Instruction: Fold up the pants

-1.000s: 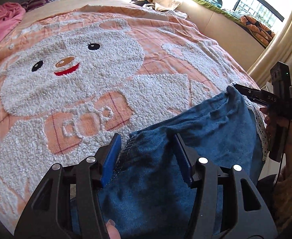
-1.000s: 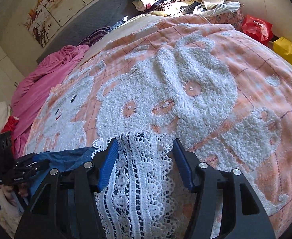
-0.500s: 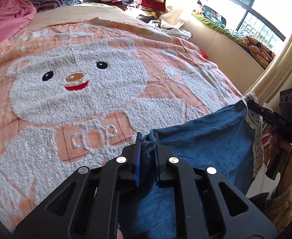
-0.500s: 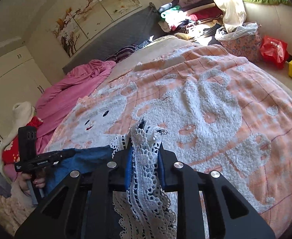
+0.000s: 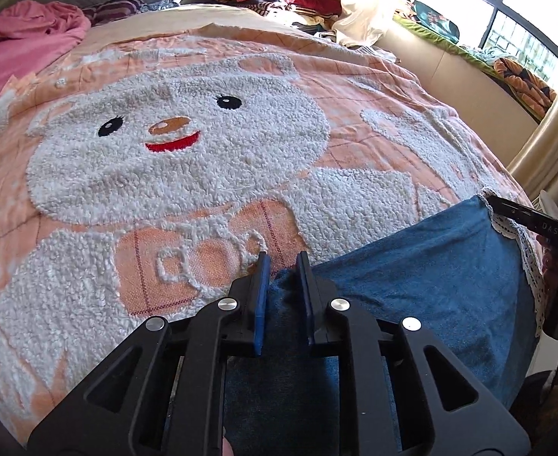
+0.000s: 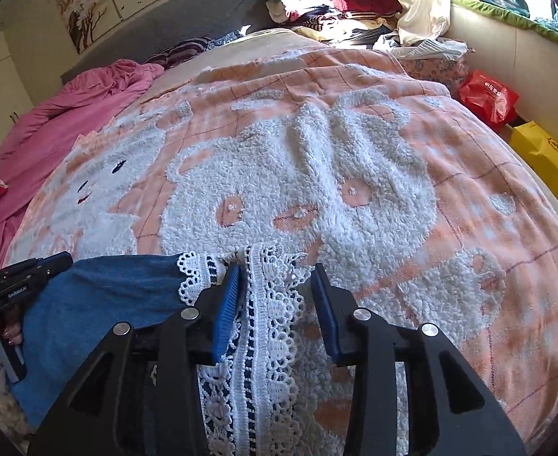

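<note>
Blue denim pants (image 5: 423, 277) with white lace trim (image 6: 263, 326) lie at the near edge of the bed. In the left wrist view my left gripper (image 5: 282, 266) has its jaws narrowly parted around a corner of the denim. In the right wrist view my right gripper (image 6: 275, 277) is open, its fingers either side of the lace edge, which lies loose between them. The right gripper also shows in the left wrist view (image 5: 533, 220) at the far lace corner; the left gripper shows in the right wrist view (image 6: 28, 273) at the denim's left end.
The bed carries an orange blanket with white fluffy bears (image 5: 172, 152). Pink bedding (image 6: 70, 114) lies at the far left. Piled clothes (image 6: 328, 0) sit beyond the bed. A red bag (image 6: 488, 95) and a yellow box (image 6: 545, 152) stand on the floor to the right.
Both grippers closed on the pants half a second ago and lifted them; now both have lowered to the bed and opened, the right wide, the left only slightly.
</note>
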### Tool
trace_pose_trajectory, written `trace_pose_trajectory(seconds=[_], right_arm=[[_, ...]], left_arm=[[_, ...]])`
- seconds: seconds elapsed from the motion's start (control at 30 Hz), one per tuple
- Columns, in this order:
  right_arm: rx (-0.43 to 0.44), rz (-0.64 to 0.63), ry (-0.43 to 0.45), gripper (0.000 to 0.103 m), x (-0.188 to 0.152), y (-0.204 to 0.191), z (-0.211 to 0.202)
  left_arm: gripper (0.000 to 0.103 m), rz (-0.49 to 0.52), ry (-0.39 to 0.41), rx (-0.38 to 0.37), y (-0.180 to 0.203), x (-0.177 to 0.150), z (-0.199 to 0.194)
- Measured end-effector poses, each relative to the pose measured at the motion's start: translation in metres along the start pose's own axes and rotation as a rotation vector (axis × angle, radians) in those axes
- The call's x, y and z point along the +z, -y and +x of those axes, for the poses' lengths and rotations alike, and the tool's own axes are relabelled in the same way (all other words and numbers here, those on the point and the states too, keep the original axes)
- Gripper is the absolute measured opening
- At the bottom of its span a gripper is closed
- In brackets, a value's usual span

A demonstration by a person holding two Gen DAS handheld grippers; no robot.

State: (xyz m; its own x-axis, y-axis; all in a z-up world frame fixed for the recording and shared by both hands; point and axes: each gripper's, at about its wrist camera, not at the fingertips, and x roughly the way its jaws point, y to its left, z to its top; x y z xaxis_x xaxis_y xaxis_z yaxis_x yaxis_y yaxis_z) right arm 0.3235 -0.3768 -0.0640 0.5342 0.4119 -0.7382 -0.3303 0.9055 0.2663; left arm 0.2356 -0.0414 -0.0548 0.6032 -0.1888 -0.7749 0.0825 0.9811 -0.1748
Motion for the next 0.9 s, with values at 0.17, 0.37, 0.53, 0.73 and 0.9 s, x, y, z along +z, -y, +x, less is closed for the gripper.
trace_pose_trajectory(seconds=[0.17, 0.37, 0.53, 0.73, 0.9], right_arm=[[-0.008, 0.032, 0.055, 0.053, -0.001, 0.008, -0.019], [0.045, 0.083, 0.146, 0.057, -0.012, 0.018, -0.064], [0.065, 0.084, 0.161, 0.059, -0.031, 0.010, -0.100], [0.070, 0.093, 0.175, 0.070, -0.073, -0.002, -0.136], [0.059, 0.078, 0.119, 0.070, -0.097, -0.009, -0.127]], left_arm=[[0.028, -0.067, 0.026, -0.044, -0.011, 0.000, -0.017], [0.042, -0.083, 0.107, -0.027, -0.017, -0.010, -0.072], [0.048, -0.082, 0.104, -0.025, -0.017, -0.035, -0.104], [0.055, -0.076, 0.081, 0.004, -0.030, -0.068, -0.143], [0.058, -0.101, 0.097, 0.110, -0.058, -0.092, -0.177]])
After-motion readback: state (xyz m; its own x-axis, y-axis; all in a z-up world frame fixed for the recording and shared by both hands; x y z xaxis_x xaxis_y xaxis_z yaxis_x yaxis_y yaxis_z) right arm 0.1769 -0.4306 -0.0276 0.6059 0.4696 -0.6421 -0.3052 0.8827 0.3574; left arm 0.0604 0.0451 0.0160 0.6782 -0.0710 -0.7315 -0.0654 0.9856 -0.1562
